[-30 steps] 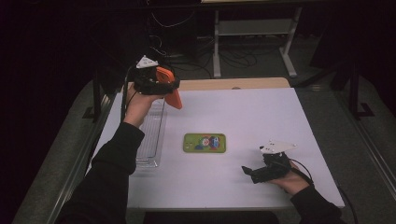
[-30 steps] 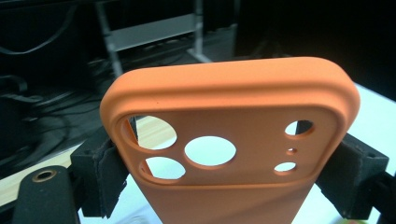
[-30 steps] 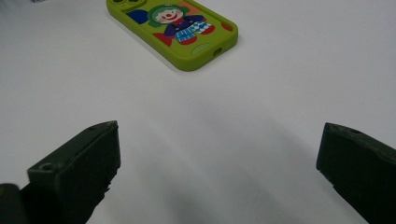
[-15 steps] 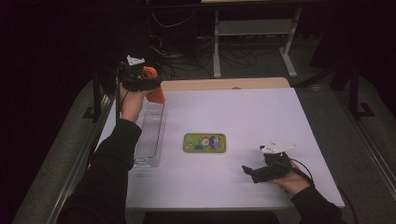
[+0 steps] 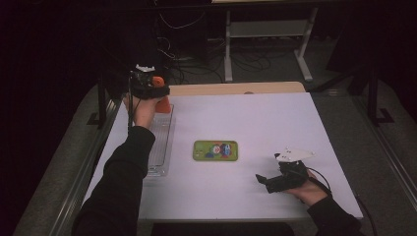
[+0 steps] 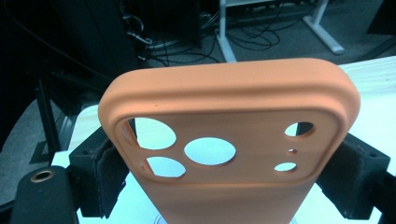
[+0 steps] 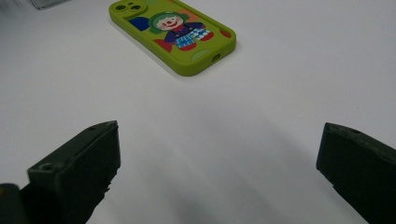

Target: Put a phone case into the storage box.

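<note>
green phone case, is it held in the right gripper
No, the green phone case lies flat on the white table, well ahead of the right gripper, whose jaws stand open with nothing between them.

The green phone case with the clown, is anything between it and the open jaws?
No. Only bare white table lies between the right gripper and the green phone case; nothing visible blocks the way.

light: room dark, white table point(image 5: 275, 123) evenly lit from above | shadows: soft, faint, under right gripper point(image 7: 219, 158) jaws toward 12 o'clock | glare: none, tabletop near overexposure | focus: orange phone case point(image 6: 229, 140) close, slightly soft; green phone case point(image 7: 173, 35) sharp | noise: grainy high view, background at 12 o'clock murky
</note>
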